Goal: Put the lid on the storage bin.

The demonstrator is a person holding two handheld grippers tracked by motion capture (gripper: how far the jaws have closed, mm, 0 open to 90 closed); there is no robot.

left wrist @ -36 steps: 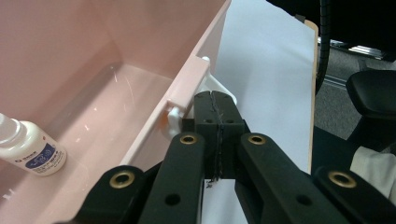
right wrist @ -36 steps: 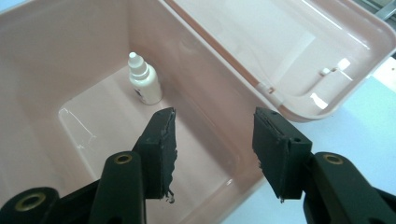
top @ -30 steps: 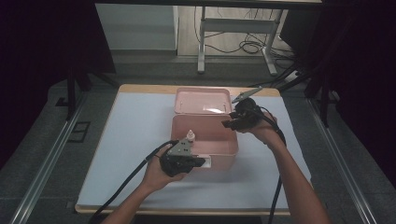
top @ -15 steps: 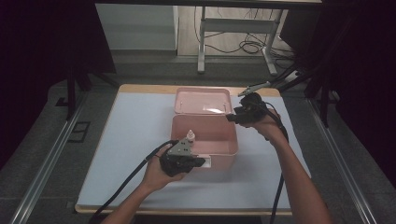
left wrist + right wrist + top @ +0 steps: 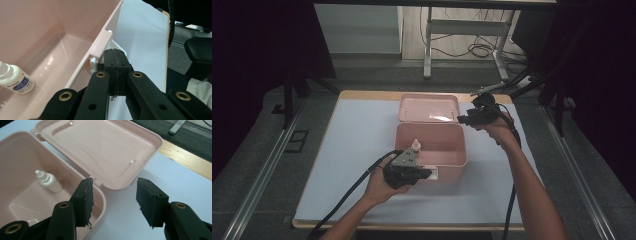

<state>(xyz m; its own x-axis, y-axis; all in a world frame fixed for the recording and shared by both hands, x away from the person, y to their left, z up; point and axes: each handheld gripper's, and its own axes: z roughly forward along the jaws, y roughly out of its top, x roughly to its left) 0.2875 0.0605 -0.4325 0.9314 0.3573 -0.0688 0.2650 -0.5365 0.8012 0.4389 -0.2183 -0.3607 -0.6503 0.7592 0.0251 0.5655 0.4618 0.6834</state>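
While the left gripper [image 5: 424, 173] stays put at the near wall of the open pink plastic box [image 5: 457, 150], jaws pressed together on the white latch tab [image 5: 110, 47] at the front, the right gripper [image 5: 463, 119] has pulled back toward the right rear corner of the box. Its jaws have just been opening; they stand spread with nothing between them, hovering by the hinge side of the flat pink lid [image 5: 105, 147], which lies folded back on the pale blue mat [image 5: 357, 145]. Small white dropper bottle [image 5: 50, 181] stands upright inside the box, near the front wall. My read: bottle is deposited, right hand released and clear. Likely next is catching the lid's edge to swing it shut; the left-hand hold should steady the box.
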